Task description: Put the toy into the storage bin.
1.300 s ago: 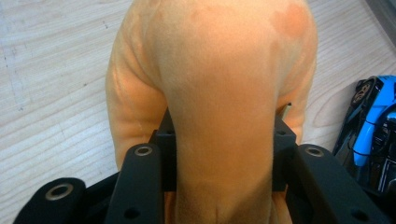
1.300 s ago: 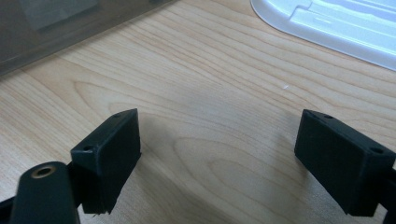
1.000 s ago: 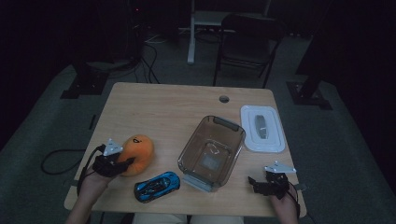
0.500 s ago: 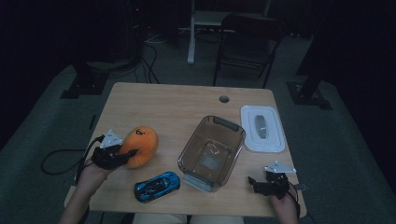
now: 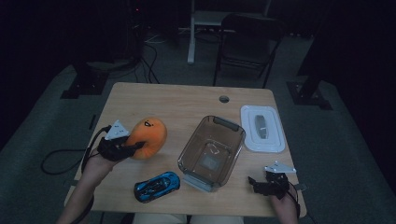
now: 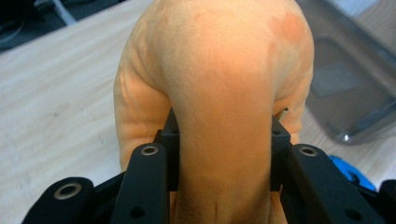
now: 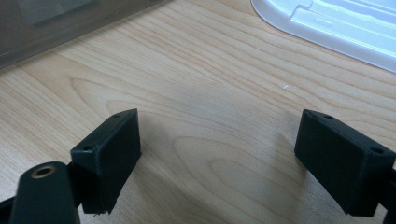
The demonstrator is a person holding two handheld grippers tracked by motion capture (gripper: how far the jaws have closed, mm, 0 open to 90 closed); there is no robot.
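High view showing my left gripper (image 5: pixel 133 147) squeezing the orange plush (image 5: pixel 148 136), left gripper view showing jaws pinching a fold, my right gripper (image 7: pixel 219 158) gaping over bare table (image 7: pixel 210 93).

The right gripper (image 7: pixel 217 154) holds its two black jaws wide apart over bare wooden tabletop (image 7: pixel 224 88), with a white lid (image 7: pixel 345 23) at the top right corner and a grey container (image 7: pixel 56 23) at the top left.

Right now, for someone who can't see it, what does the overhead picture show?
A person's left gripper squeezes an orange plush toy above a wooden table. Nearby sit a blue toy car, a clear bin and its white lid; the right gripper rests open by the near edge.
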